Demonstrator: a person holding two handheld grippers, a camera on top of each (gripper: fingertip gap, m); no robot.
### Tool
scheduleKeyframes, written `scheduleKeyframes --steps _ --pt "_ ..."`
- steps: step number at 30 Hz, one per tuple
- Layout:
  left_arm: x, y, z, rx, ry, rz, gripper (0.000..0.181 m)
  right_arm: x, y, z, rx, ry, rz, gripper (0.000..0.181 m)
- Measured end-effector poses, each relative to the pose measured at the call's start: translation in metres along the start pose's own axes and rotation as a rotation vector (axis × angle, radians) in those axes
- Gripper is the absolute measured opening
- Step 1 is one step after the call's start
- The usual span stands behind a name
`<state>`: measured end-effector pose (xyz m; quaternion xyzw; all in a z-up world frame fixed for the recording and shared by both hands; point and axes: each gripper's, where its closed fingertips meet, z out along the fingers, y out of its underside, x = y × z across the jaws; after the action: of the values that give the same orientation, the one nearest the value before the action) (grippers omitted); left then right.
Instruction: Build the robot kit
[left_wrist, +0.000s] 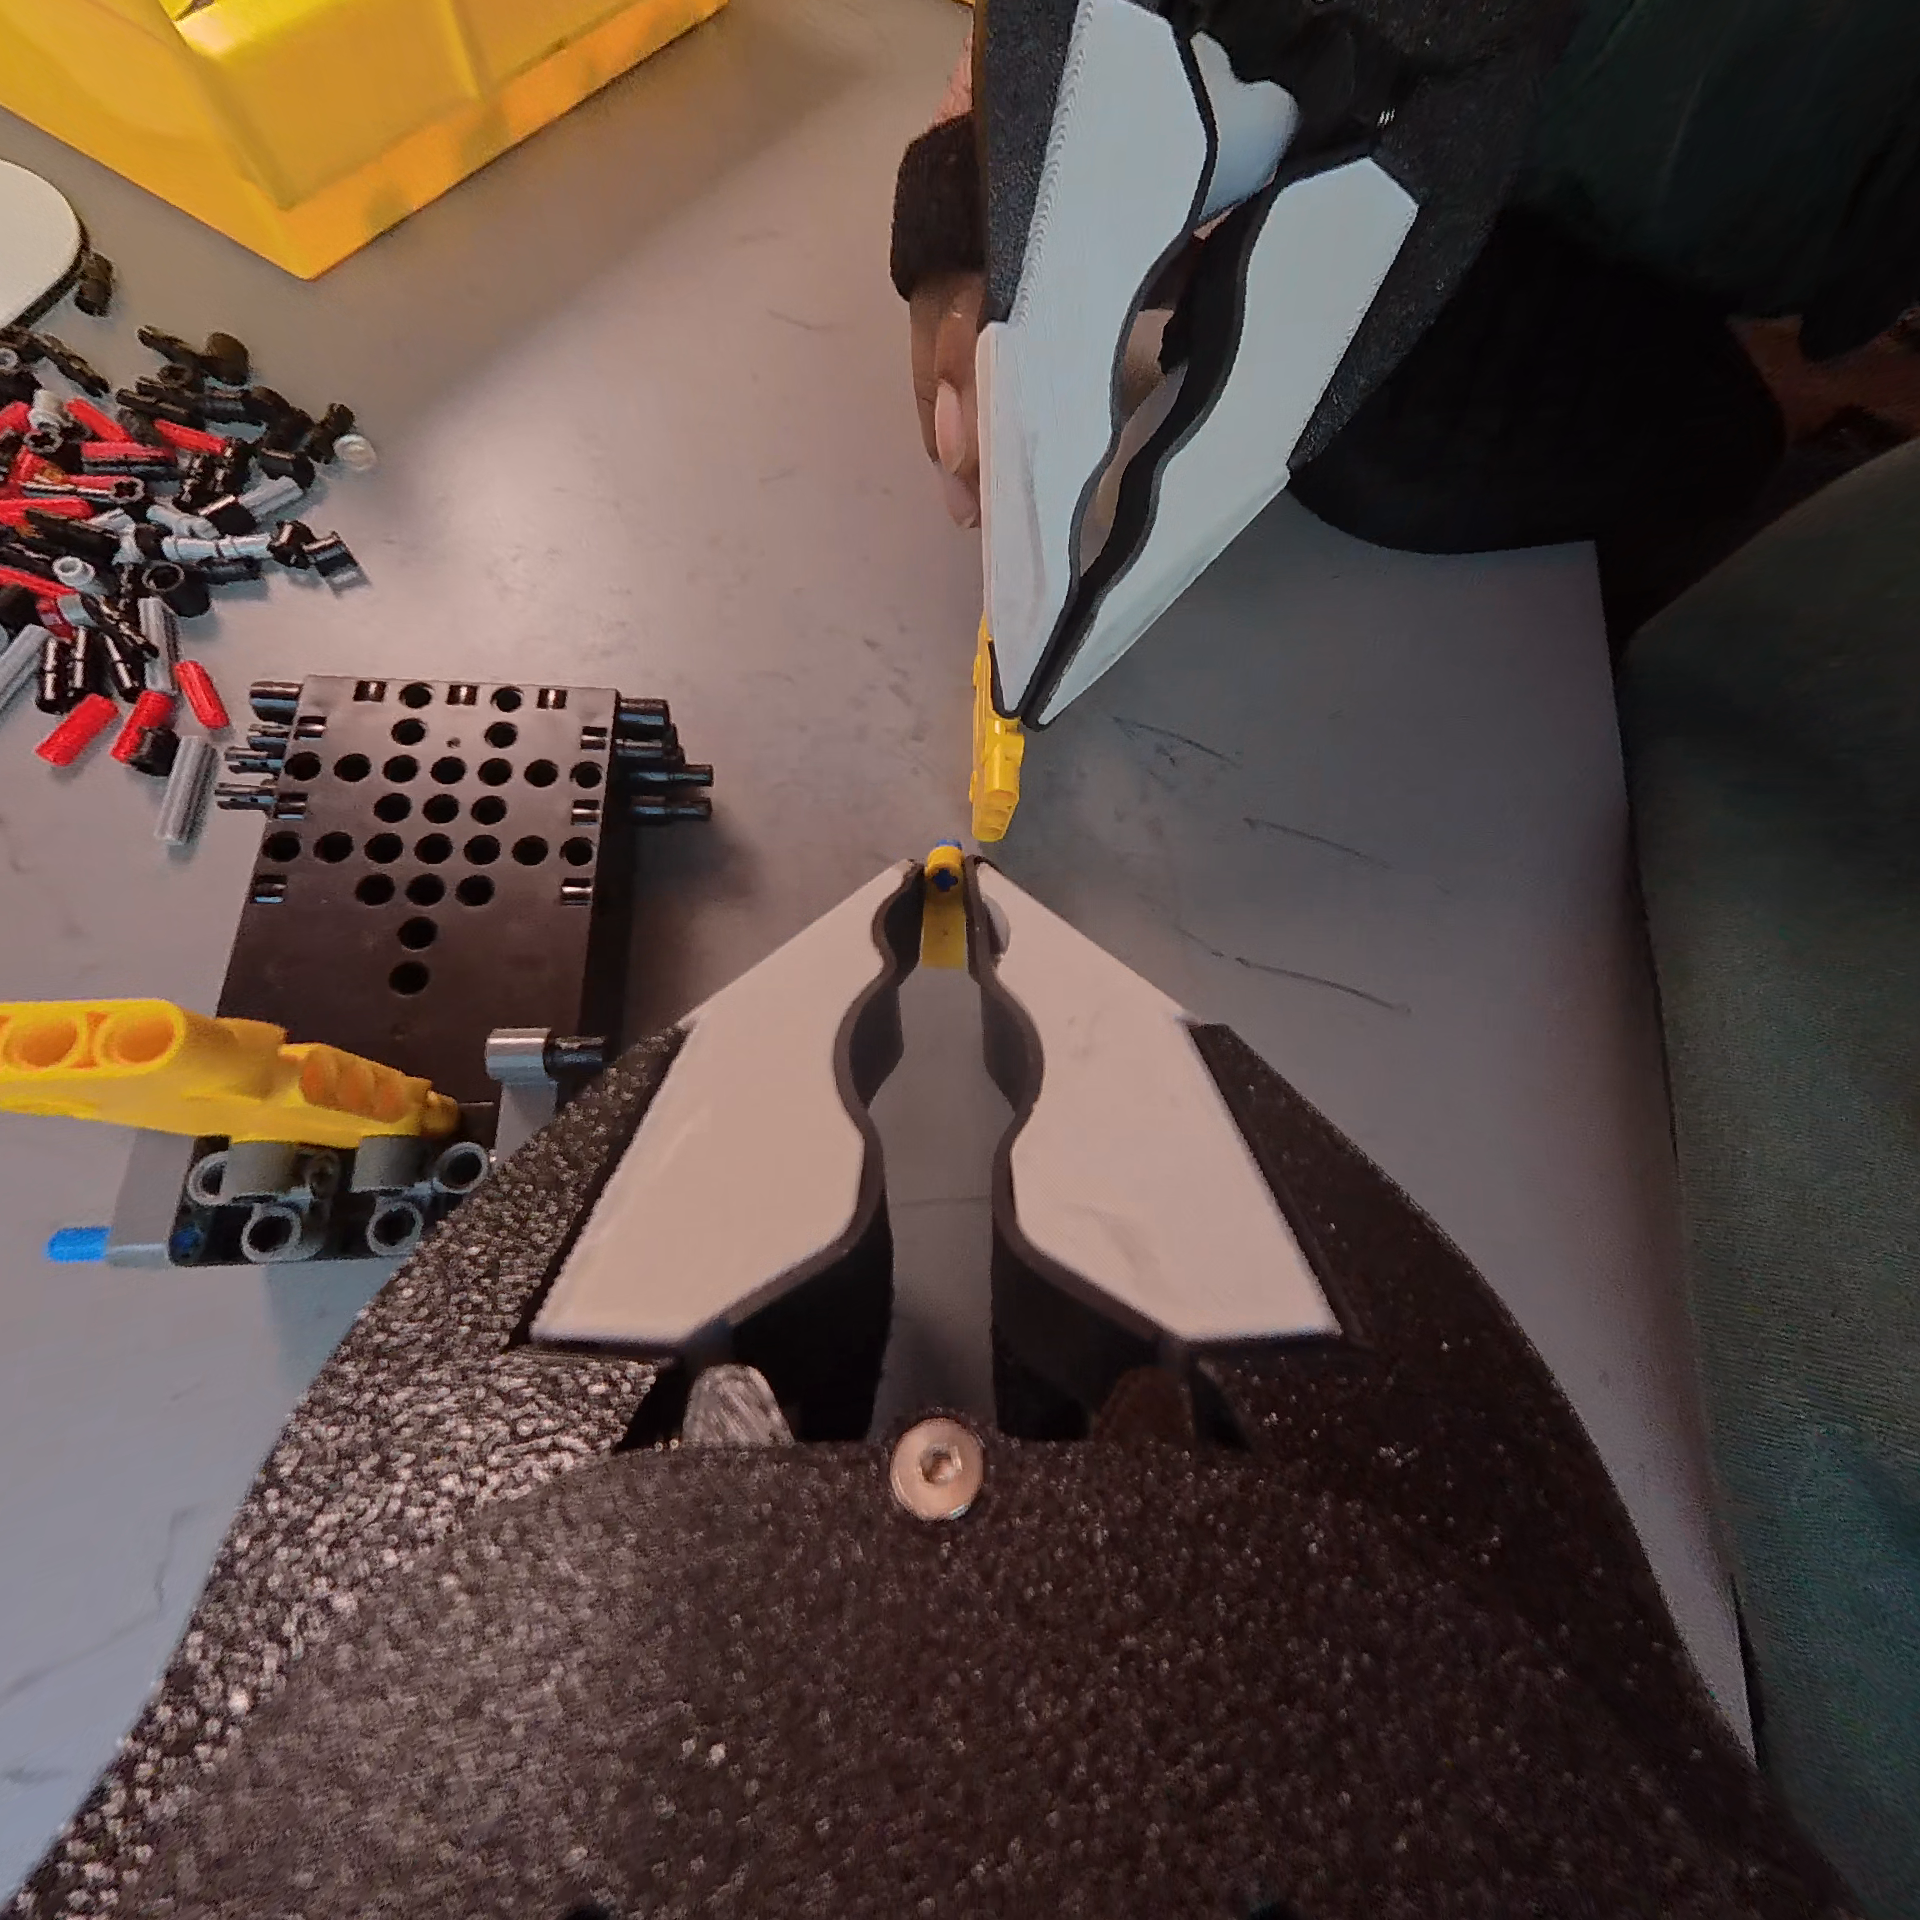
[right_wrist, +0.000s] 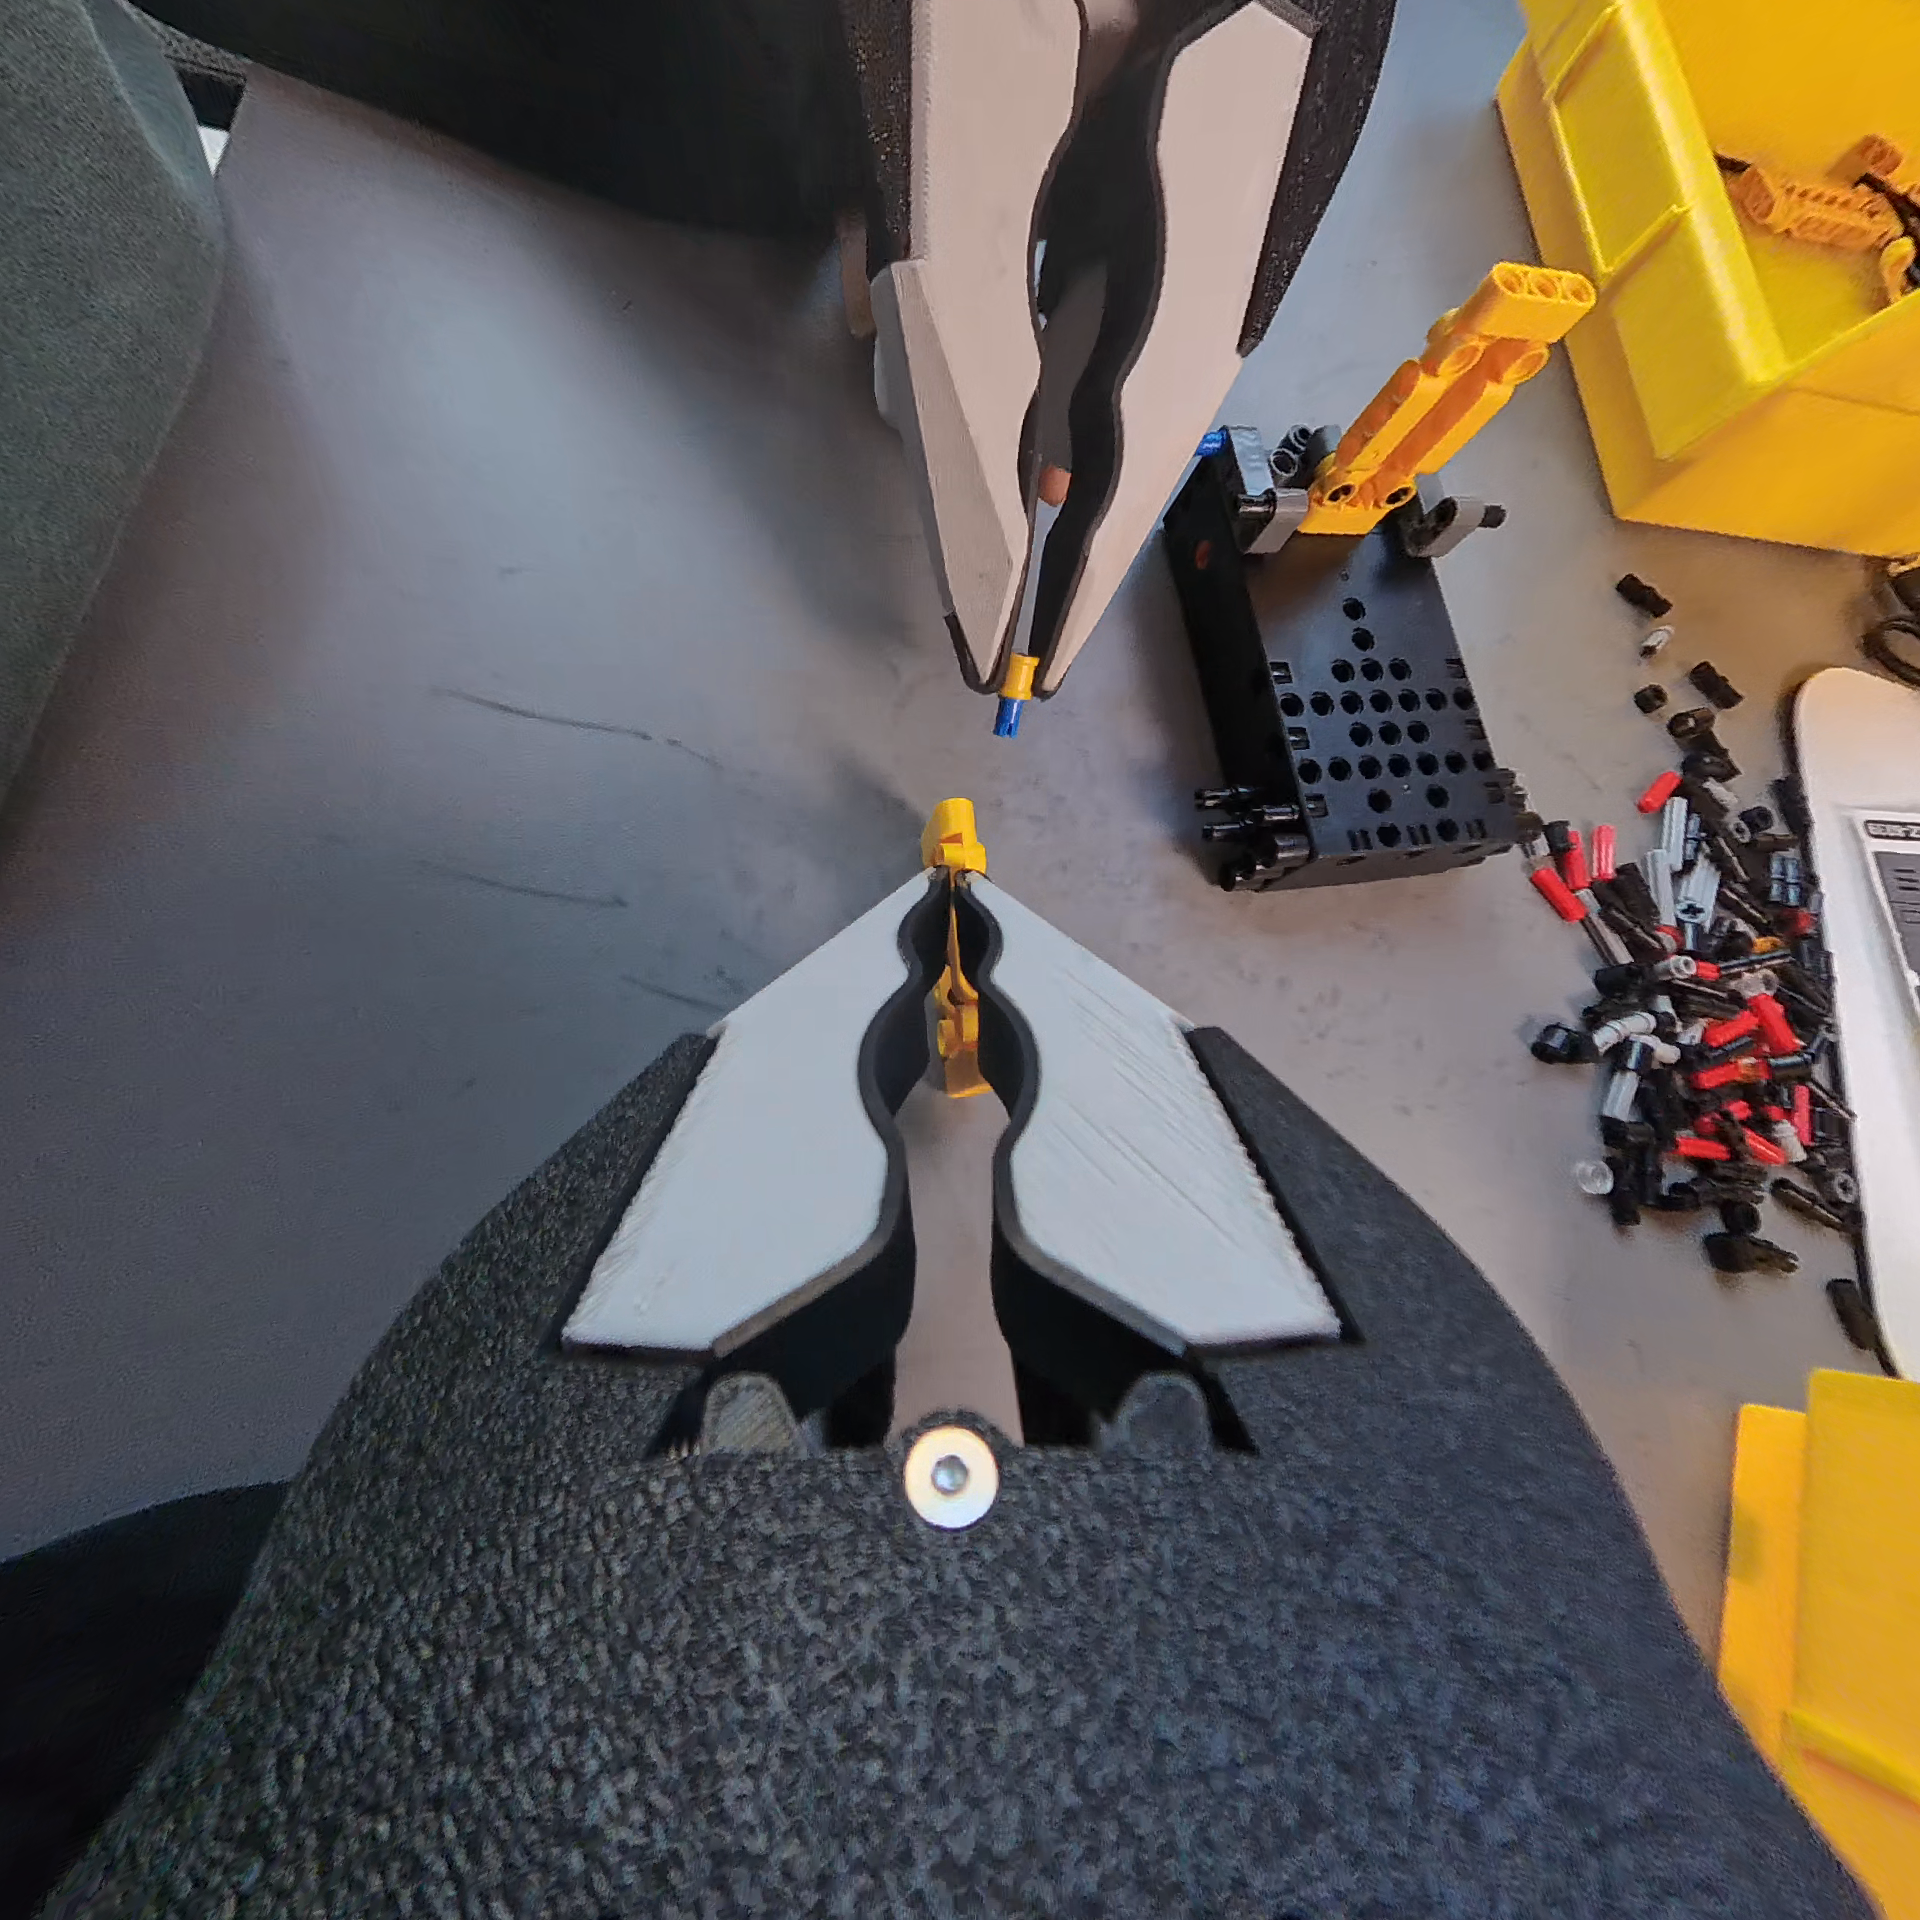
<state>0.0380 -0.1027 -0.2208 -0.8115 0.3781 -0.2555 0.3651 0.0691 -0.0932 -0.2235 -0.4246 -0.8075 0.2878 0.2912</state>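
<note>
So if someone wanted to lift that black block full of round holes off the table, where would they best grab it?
Probably across the two long plain flanks of the black block, coming down from above. It lies flat on the table with its holed face up. Avoid the short end bearing the yellow beam and the spots where black pins stick out sideways.

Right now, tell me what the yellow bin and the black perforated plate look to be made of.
Yellow bin: likely moulded plastic, semi-glossy, with soft highlights along its edges and an even colour. Black perforated plate: looks like hard plastic, glossy, with crisp moulded round holes and faint reflections.
</note>
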Motion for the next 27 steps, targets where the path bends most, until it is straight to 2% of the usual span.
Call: scheduleKeyframes --steps 7,11,14,16,17,18,19,21,27 --pt "0.001 0.000 0.000 -0.001 -0.003 0.012 0.007 -0.001 -0.004 -0.004 -0.014 -0.008 -0.010 0.011" --pt "0.002 0.000 -0.001 0.004 0.000 0.013 0.007 0.006 0.000 -0.004 -0.068 0.011 -0.013 0.030" --pt "0.003 -0.001 -0.001 0.009 0.006 0.015 0.007 0.007 0.008 0.002 -0.144 -0.039 0.007 0.039" --pt "0.004 -0.001 -0.002 0.012 0.012 0.021 0.007 0.004 0.016 0.007 -0.206 -0.095 0.014 0.038" --pt "0.005 -0.002 -0.002 0.016 0.015 0.026 0.007 0.004 0.020 0.010 -0.233 -0.117 0.017 0.030" --pt "0.006 -0.002 -0.003 0.021 0.015 0.033 0.007 0.000 0.018 0.011 -0.221 -0.153 0.025 0.013" --pt "0.007 -0.003 -0.003 0.028 0.016 0.039 0.007 -0.001 0.015 0.013 -0.201 -0.168 0.032 0.007" --pt "0.009 -0.005 -0.006 0.046 0.020 0.052 0.007 -0.002 0.010 0.016 -0.149 -0.173 0.037 0.007" --pt "0.007 -0.013 -0.014 0.111 0.007 0.074 0.006 0.012 -0.012 0.009 0.104 -0.065 0.118 0.007"
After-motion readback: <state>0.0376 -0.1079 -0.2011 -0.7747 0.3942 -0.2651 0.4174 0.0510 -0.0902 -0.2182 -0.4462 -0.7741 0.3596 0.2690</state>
